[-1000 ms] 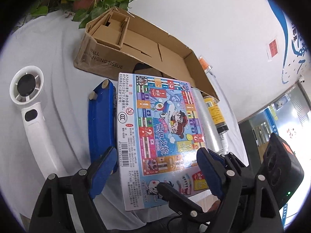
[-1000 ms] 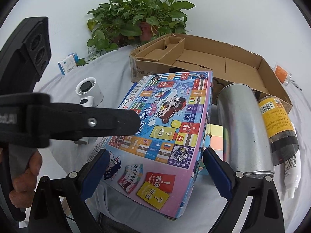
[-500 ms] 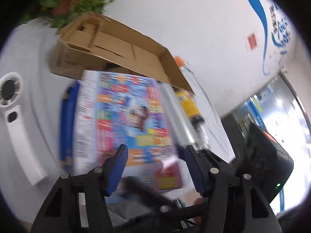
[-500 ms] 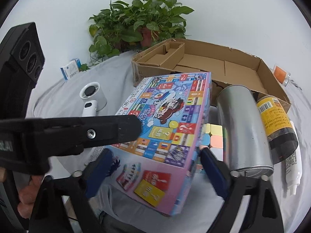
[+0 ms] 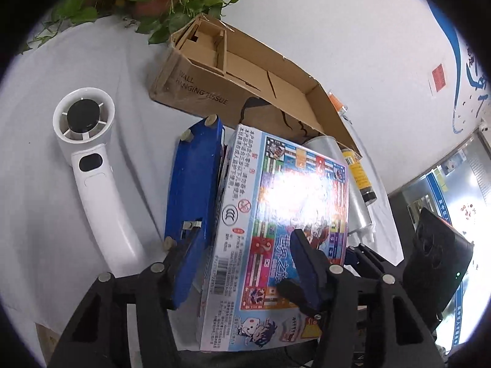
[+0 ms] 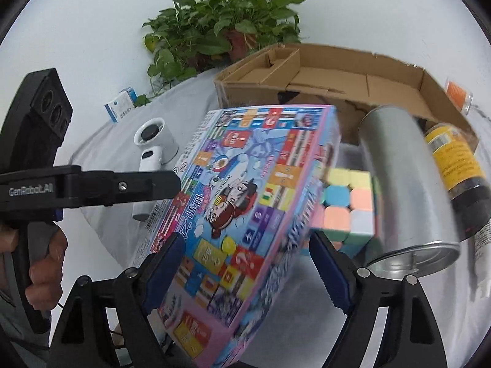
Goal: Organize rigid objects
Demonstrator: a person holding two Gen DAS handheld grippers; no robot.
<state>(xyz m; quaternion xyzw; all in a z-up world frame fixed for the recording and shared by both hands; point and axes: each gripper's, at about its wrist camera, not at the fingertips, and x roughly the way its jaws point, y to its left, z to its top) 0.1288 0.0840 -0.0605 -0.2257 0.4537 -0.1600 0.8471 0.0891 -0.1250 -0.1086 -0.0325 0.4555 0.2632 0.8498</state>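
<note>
left gripper [image 5: 245, 263] grasps the tilted board game box [image 5: 276, 220] at frame centre; right gripper [image 6: 245, 263] is spread around it, contact unclear. blue case [image 5: 191, 190] leans left of it.

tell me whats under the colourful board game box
A flat blue plastic board sticks out beneath the colourful board game box on its left side. On its right side sits a pastel puzzle cube beside it. The box hides whatever lies under its middle.
</note>
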